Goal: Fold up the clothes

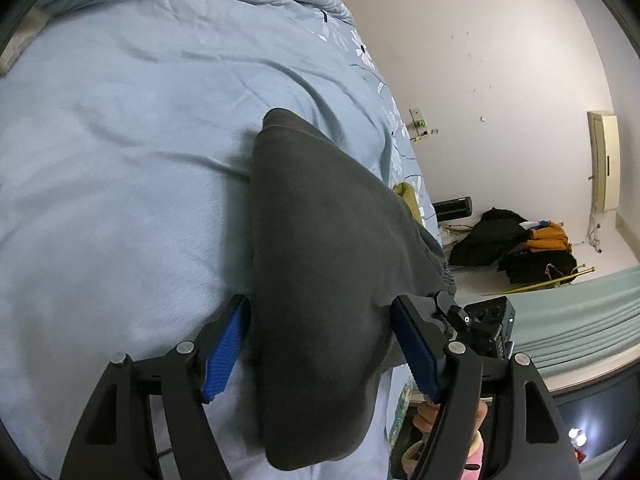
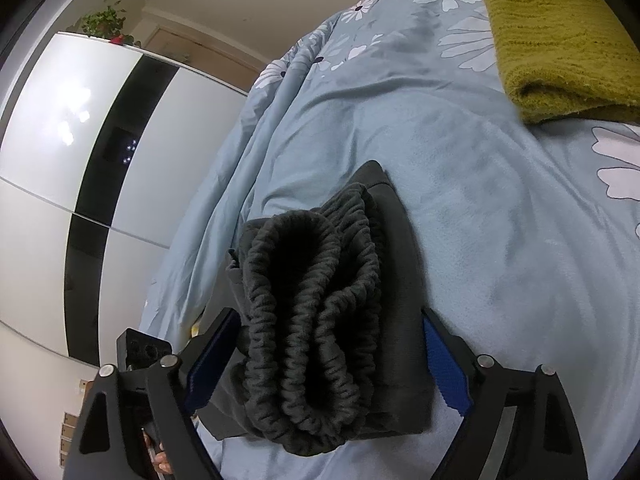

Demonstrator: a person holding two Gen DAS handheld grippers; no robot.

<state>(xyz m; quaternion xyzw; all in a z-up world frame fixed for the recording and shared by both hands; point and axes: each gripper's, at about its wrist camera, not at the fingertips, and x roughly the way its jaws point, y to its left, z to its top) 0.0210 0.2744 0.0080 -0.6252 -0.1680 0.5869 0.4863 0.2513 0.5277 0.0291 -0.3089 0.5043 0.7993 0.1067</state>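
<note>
A folded dark grey garment (image 1: 320, 272) with a ruched elastic waistband (image 2: 316, 320) lies in a thick bundle on the light blue bedspread (image 1: 120, 152). My left gripper (image 1: 320, 344) straddles one end of the bundle, blue pads (image 1: 226, 348) on both sides, jaws closed against the cloth. My right gripper (image 2: 328, 364) straddles the waistband end the same way, its blue pad (image 2: 446, 368) pressed to the side of the fold. The right gripper's body (image 1: 488, 324) shows just beyond the garment in the left wrist view.
A folded olive-green knit (image 2: 560, 48) lies on the flowered blue bedspread (image 2: 460, 184) farther away. A white and black wardrobe (image 2: 80, 168) stands beside the bed. Piled dark and orange clothes (image 1: 520, 244) lie on the floor by the wall.
</note>
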